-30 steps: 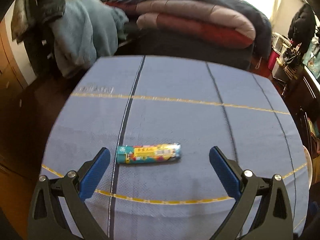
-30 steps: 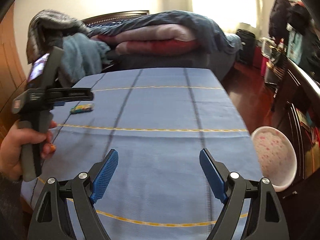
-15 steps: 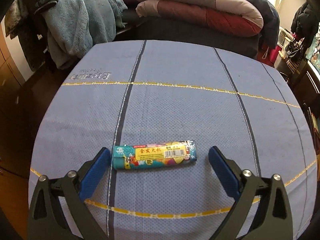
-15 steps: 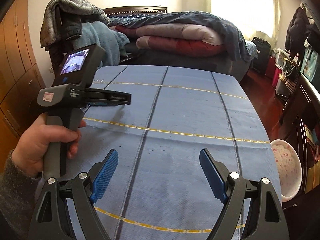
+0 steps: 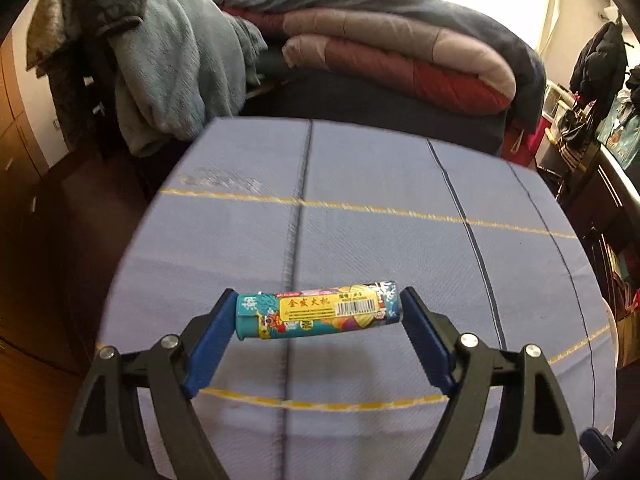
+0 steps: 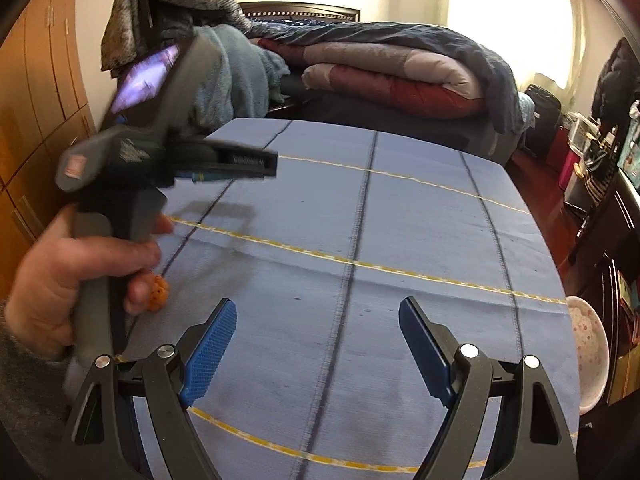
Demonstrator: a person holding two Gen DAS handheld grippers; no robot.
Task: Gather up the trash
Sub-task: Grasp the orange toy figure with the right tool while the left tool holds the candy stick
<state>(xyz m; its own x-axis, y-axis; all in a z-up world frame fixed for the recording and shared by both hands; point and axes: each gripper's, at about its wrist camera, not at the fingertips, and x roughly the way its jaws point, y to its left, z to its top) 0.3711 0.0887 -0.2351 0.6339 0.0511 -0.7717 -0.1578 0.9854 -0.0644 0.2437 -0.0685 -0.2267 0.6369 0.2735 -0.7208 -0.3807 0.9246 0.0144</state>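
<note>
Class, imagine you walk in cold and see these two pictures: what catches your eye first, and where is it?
First, the bright teal and yellow packet, held end to end between the blue pads of the left gripper just above the blue striped tablecloth; the jaws have just been closing on it. Next, the folded red and beige quilt on the bed behind the table, then the right gripper open over bare cloth.

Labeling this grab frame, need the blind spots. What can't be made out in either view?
- Right wrist view: the wrapper is mostly hidden by the left tongs' body, which is motion-blurred.
- Right wrist view: the white bowl is partly hidden by the table's edge; its inside is barely visible.
- Right wrist view: small orange thing is partly behind the hand; can't identify it.
- Left wrist view: cloth print is blurred, unreadable.
</note>
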